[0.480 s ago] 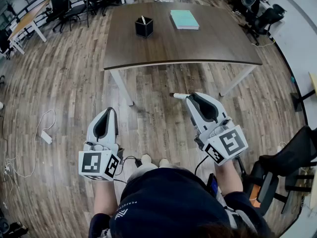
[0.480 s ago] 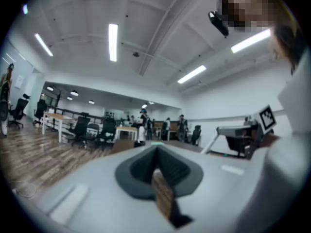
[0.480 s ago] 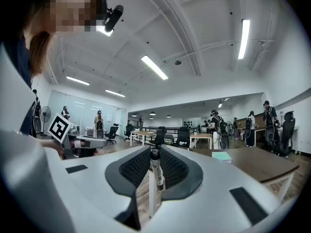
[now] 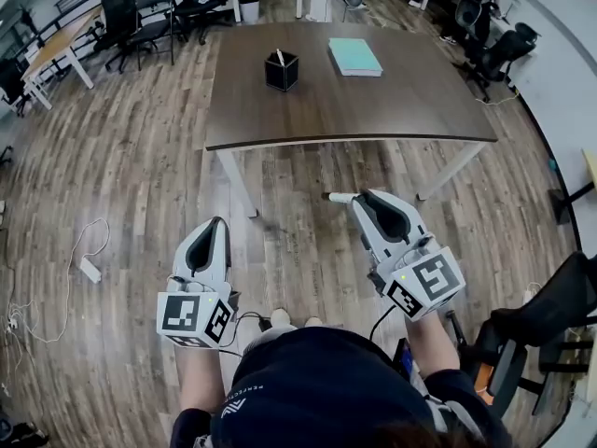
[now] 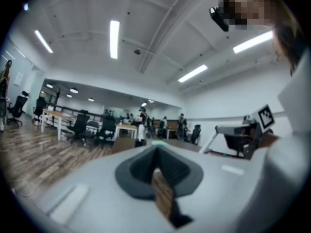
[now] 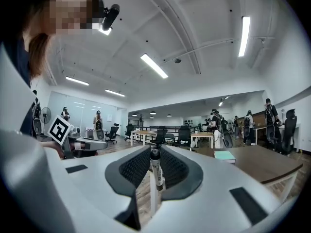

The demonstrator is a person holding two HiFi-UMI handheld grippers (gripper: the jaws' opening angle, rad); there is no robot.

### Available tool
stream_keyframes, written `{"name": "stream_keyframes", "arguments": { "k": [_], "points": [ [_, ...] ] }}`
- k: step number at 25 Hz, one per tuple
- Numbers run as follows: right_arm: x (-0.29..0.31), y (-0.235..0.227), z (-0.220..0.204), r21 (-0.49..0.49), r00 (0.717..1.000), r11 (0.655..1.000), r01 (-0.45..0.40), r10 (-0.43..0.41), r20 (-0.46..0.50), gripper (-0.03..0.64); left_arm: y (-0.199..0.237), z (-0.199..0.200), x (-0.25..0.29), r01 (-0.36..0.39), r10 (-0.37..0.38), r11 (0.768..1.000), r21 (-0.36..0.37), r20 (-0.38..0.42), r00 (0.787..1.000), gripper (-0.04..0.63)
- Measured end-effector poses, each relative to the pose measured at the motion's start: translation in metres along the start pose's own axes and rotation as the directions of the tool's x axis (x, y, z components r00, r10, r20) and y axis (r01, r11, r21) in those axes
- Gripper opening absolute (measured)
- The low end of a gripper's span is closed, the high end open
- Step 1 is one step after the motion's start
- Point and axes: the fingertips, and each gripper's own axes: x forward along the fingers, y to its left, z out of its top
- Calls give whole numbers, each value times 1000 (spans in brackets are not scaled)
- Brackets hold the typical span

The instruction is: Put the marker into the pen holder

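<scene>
Right gripper (image 4: 359, 199) grips the marker (image 4: 335, 196) above the floor, well short of the table (image 4: 373, 105) bearing the pen holder (image 4: 281, 71); left gripper (image 4: 218, 224) is closed, empty.

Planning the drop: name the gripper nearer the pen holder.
Right. The right gripper, holding the marker, is short of the pen holder; the left gripper sits farther back.

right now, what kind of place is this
Most likely an open-plan office or shared workspace. There's a brown table with a pen holder and a teal book on it, black swivel chairs beside more desks, and strip lights overhead.
</scene>
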Motion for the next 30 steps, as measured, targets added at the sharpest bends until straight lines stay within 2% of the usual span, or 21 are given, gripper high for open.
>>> {"name": "stream_keyframes", "arguments": {
  "k": [7, 17, 23, 30],
  "points": [
    [22, 9, -5, 0, 1000, 1000, -2, 2, -21, 60, 19, -1, 5, 13, -13, 1000, -15, 1, 1000, 6],
    [60, 41, -2, -19, 999, 999, -39, 38, -23, 60, 45, -8, -2, 34, -34, 999, 12, -24, 999, 6],
    [84, 63, -4, -28, 996, 996, -80, 79, -38, 60, 69, -15, -7, 16, -16, 1000, -1, -42, 999, 6],
    [123, 58, -12, -16, 993, 995, -103, 102, -55, 58, 93, -19, 10, -2, 2, 1000, -14, -57, 998, 6]
  ]
}}
